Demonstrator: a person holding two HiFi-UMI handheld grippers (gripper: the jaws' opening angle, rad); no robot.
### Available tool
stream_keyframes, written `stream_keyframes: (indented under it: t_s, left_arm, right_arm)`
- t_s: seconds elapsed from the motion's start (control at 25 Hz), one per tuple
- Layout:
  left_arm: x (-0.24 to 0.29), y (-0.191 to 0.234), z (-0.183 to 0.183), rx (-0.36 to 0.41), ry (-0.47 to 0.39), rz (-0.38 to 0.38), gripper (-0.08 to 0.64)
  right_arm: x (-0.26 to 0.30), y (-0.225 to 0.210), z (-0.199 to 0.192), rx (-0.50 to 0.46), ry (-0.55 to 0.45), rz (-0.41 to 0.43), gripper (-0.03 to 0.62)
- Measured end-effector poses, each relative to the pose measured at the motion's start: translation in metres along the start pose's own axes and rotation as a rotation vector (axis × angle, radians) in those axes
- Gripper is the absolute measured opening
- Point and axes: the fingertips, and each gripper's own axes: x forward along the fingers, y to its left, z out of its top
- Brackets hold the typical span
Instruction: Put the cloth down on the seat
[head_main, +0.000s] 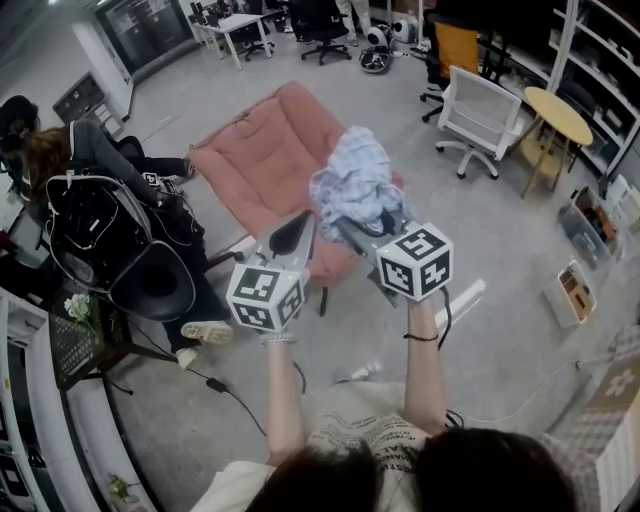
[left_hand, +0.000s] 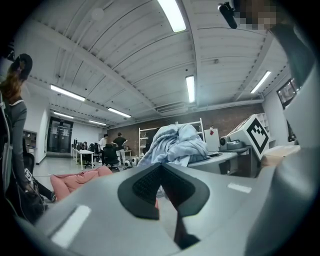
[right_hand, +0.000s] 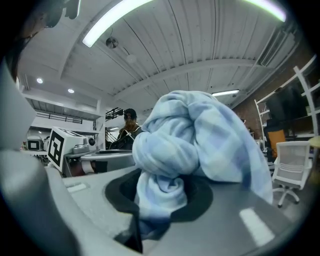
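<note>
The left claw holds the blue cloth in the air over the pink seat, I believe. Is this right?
No: the right claw holds the blue cloth in the air over the pink seat; the left claw is empty. The right gripper view shows it.

A pink padded lounge chair (head_main: 262, 160) stands on the grey concrete floor (head_main: 500, 330) of an open workspace. A white swivel office chair (head_main: 478, 112) and a small round yellow table (head_main: 558, 115) stand well apart to its right, and a black cable (head_main: 232, 392) trails across the floor nearer the camera.
</note>
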Motion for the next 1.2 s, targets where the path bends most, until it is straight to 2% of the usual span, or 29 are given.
stream_keyframes:
  t_s: [0.4, 0.6, 0.92, 1.2]
  left_arm:
    - [0.004, -0.021, 0.006, 0.0, -0.024, -0.003, 0.005]
    - [0.014, -0.025, -0.001, 0.001, -0.007, -0.008, 0.005]
    - [0.045, -0.012, -0.012, -0.031, -0.011, -0.026, 0.005]
    - [0.079, 0.025, -0.025, -0.058, 0.008, -0.02, 0.005]
  right_arm:
    - [-0.025, -0.01, 0.008, 0.028, -0.037, 0.003, 0.117]
    - [-0.03, -0.019, 0.008, 0.033, -0.049, 0.008, 0.117]
    - [-0.015, -0.047, 0.001, 0.026, -0.009, -0.02, 0.117]
    - [0.022, -0.076, -0.006, 0.031, 0.027, -0.027, 0.117]
